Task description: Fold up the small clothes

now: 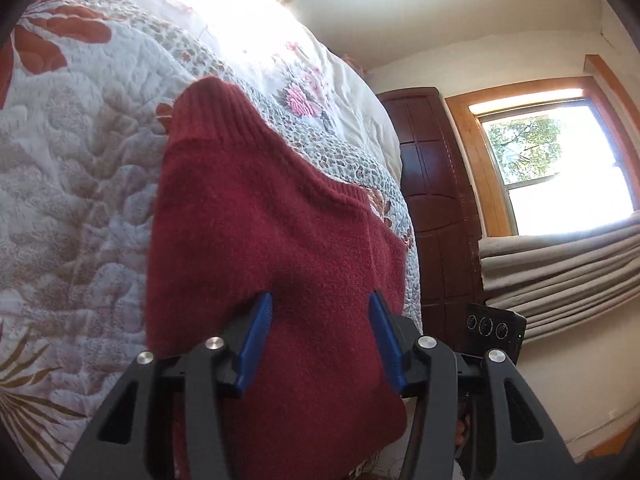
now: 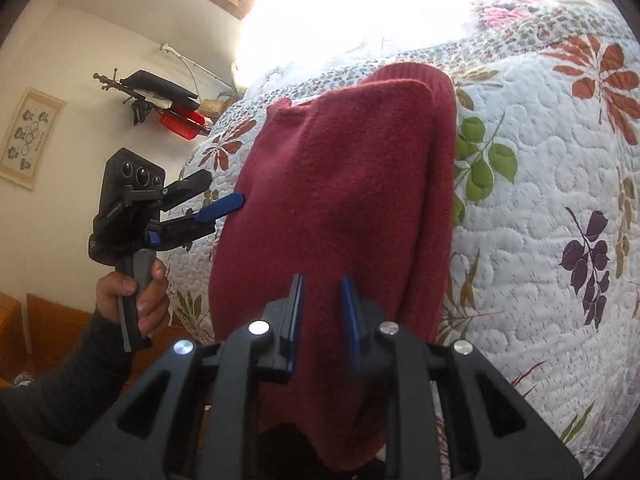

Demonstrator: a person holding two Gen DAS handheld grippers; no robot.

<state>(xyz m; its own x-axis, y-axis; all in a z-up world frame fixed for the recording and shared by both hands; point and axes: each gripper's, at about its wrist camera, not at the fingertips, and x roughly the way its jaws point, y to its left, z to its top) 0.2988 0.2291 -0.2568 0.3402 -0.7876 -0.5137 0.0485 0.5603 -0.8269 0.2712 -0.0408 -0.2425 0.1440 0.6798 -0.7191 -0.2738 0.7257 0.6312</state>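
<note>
Burgundy knit sweater (image 2: 336, 200), fuzzy with ribbed hems, lies folded on the quilted floral bedspread (image 2: 540, 208) near the bed's edge. Left tool (image 1: 320, 312) hovers over it with blue fingers (image 1: 256, 336) spread wide, released. Right tool (image 2: 322, 296) hangs over the sweater too, fingers parted, gripping nothing. Bare quilt stretches toward three o'clock in the right view; a wooden cabinet (image 1: 436, 200) and window (image 1: 560, 160) stand beyond the bed.

Left gripper (image 1: 320, 300) open over red sweater (image 1: 260, 232) on quilt (image 1: 72, 168)

Home bedroom: quilted bed (image 1: 80, 160), window (image 1: 552, 168)
</note>
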